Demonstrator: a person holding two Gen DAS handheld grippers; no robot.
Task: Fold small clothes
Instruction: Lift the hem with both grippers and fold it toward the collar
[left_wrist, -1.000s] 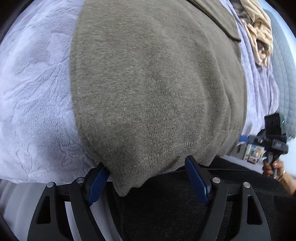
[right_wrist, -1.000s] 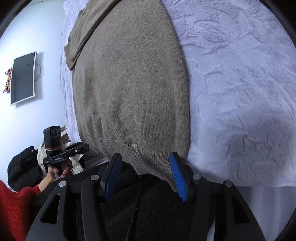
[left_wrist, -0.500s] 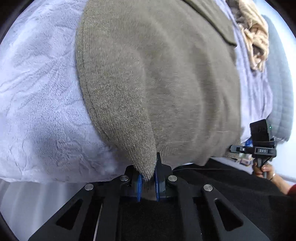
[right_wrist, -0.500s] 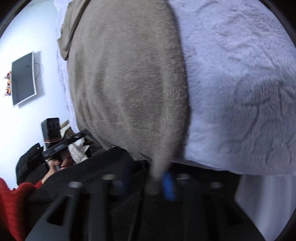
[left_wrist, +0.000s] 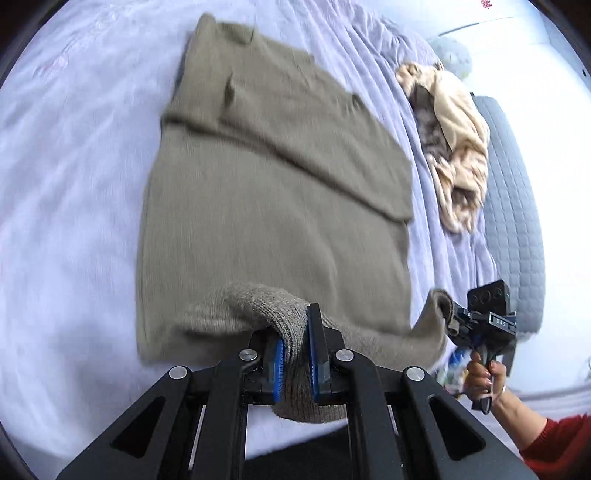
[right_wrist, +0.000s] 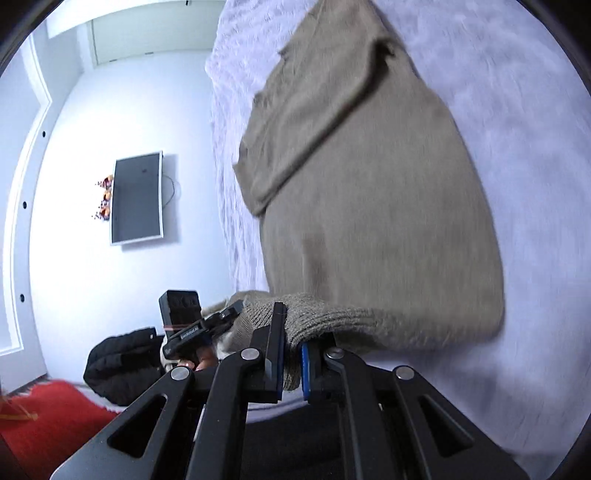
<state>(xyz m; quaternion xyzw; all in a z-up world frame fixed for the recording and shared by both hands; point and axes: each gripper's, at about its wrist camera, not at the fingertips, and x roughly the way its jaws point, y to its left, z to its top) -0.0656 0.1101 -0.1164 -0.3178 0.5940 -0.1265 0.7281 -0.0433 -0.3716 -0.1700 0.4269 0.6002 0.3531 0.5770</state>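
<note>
An olive-brown knit sweater (left_wrist: 273, 206) lies flat on a pale lilac fleece bedspread (left_wrist: 74, 184), sleeves folded across its body. My left gripper (left_wrist: 295, 354) is shut on the ribbed bottom hem at one corner and holds it raised off the bed. My right gripper (right_wrist: 291, 365) is shut on the hem at the other corner of the sweater (right_wrist: 369, 192), also lifted. In the left wrist view the right gripper (left_wrist: 452, 321) shows at the right edge, pinching the hem, held by a hand (left_wrist: 480, 380). The right wrist view shows the left gripper (right_wrist: 221, 314) at lower left.
A crumpled beige garment (left_wrist: 454, 136) lies on the bed beyond the sweater, next to a grey quilted headboard (left_wrist: 513, 221). A wall screen (right_wrist: 136, 197), a black bag (right_wrist: 122, 362) on the floor and a red sleeve (right_wrist: 48, 413) show to the left of the bed.
Both grippers went from open around the hem to shut on it, then rose and tilted, lifting the hem corners off the bed edge so the whole sweater comes into view.
</note>
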